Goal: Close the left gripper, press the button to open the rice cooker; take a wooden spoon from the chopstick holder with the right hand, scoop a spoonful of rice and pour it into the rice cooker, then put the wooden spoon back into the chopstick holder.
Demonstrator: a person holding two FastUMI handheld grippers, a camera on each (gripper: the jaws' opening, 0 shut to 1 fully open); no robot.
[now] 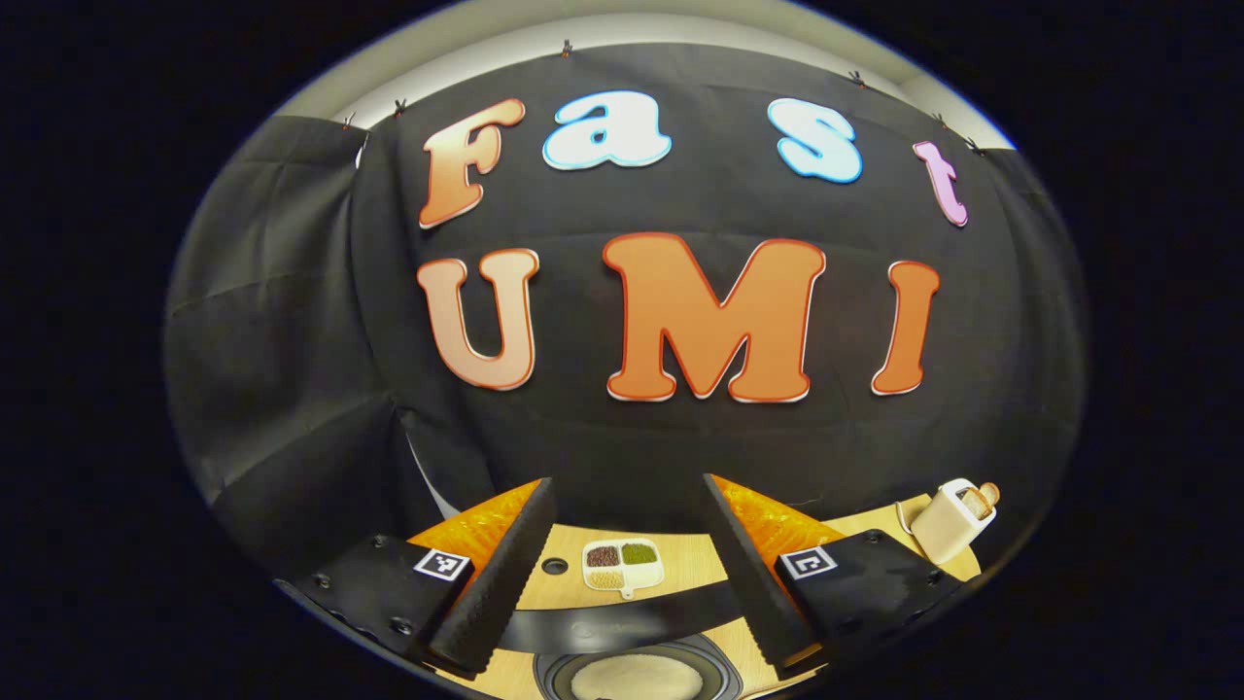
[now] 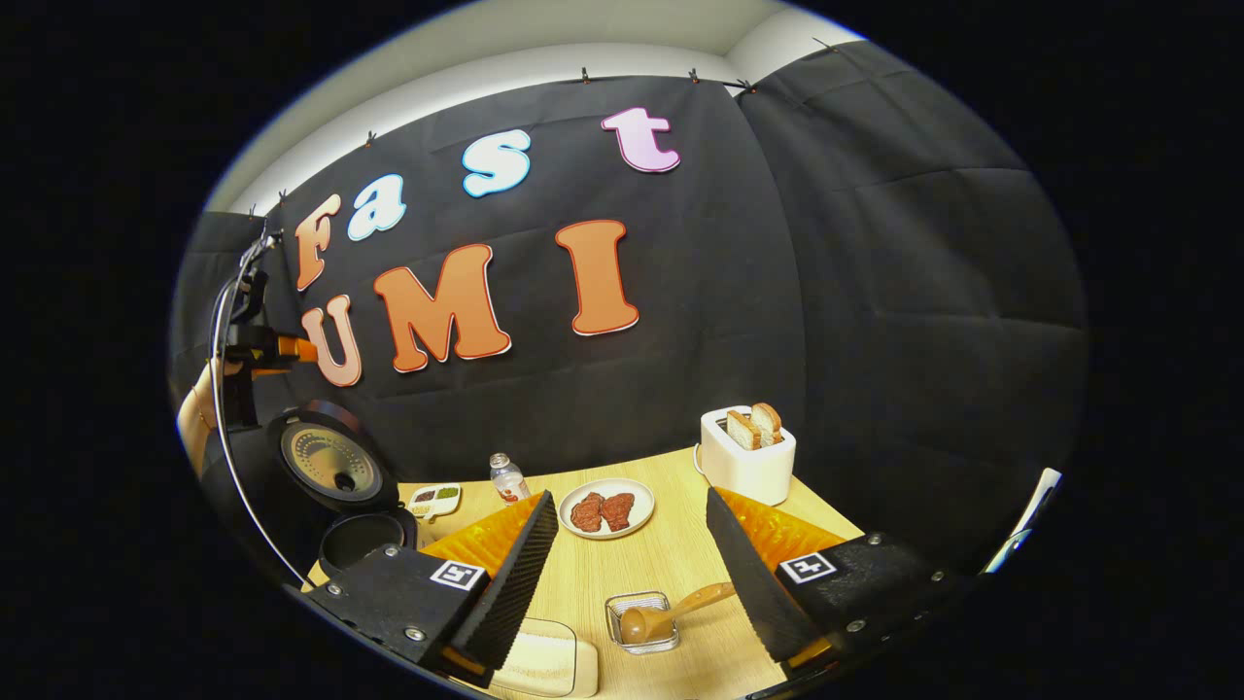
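The black rice cooker point(image 2: 364, 537) stands open at the left, its round lid point(image 2: 330, 462) tilted up. My left gripper point(image 1: 627, 486) is open above it, with the cooker's rim point(image 1: 622, 627) and pale inner pot point(image 1: 637, 678) below its fingers. That gripper point(image 2: 255, 345) also appears far off, held by a hand above the lid. My right gripper point(image 2: 630, 498) is open and holds nothing. Just below and between its fingers, the wooden spoon point(image 2: 671, 612) rests with its bowl in a small clear holder point(image 2: 641, 622), its handle pointing toward the right finger. A pale tub of rice point(image 2: 544, 661) sits at the near edge.
On the wooden table point(image 2: 622, 569) are a plate of meat point(image 2: 605, 507), a small bottle point(image 2: 507, 476), a divided dish of grains point(image 2: 434, 499) and a white toaster with bread point(image 2: 746, 452). The divided dish point(image 1: 622, 566) and toaster point(image 1: 952, 520) lie beyond the cooker.
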